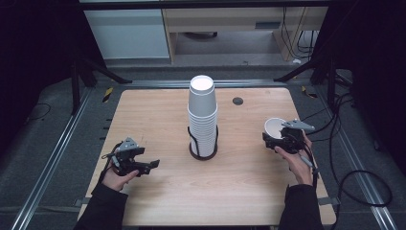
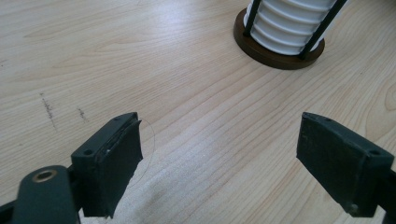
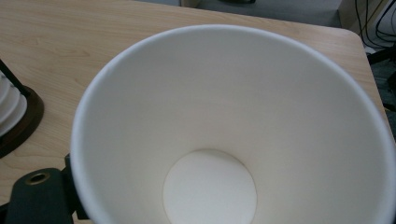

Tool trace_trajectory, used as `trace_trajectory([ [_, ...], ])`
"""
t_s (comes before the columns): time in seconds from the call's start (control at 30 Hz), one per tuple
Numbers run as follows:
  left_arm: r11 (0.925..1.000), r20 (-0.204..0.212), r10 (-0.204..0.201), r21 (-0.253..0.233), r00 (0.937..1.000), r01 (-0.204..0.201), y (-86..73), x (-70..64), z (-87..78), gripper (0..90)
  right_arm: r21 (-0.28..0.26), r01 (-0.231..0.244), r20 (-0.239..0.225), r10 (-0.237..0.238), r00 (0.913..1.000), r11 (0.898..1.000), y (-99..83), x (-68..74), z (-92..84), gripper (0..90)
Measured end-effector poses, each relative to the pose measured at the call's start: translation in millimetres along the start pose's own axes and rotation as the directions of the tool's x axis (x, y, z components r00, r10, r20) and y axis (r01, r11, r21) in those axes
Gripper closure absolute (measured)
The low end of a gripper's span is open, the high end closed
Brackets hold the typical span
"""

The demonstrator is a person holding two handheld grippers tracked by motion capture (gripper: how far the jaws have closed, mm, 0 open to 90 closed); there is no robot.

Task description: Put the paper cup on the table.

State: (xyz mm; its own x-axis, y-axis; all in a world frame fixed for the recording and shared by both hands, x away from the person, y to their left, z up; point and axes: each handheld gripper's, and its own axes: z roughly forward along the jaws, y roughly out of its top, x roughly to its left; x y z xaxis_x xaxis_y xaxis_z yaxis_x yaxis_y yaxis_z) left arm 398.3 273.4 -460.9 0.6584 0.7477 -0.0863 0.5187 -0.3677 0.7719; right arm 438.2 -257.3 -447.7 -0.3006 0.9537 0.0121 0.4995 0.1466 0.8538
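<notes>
At the near edge of the table, a person's sleeved forearms enter the high view, each hand holding a gripper. The left gripper sits low over the wood at the near left, its jaws spread wide and holding nothing; in the left gripper view the two black jaws stand far apart with bare tabletop between them, and faint pencil-like marks lie on the wood to their left. The right gripper, at the right side of the table and a little farther off, grips a single white paper cup, tilted so that its open mouth faces up and toward the left. In the right gripper view the cup looms large, its inside empty and its round bottom plain to see, with a jaw pressed against its lower left wall. Between the two grippers, mid-table and well apart from both, a tall stack of white cups stands upside down in a holder with a dark round base and thin black uprights. Behind the stack, near the far edge, a small dark grommet sits in the tabletop. Beyond the table, black cables trail across the grey floor.
</notes>
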Motion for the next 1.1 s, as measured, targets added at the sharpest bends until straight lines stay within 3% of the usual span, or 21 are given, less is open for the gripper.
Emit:
trace_trajectory([
  [0.5,1.0,0.001,-0.006,0.002,1.0,0.006,-1.4,0.7,1.4,13.3,0.052,-0.03,0.022,0.029,0.9994,0.998,-20.8,-13.0,2.9,13.0],
  [1.1,0.9999,0.004,0.0,0.013,1.0,0.0,-2.1,-0.3,3.3,13.2,0.081,-0.002,0.023,0.0,0.9997,0.997,-28.9,-10.6,8.1,11.9],
])
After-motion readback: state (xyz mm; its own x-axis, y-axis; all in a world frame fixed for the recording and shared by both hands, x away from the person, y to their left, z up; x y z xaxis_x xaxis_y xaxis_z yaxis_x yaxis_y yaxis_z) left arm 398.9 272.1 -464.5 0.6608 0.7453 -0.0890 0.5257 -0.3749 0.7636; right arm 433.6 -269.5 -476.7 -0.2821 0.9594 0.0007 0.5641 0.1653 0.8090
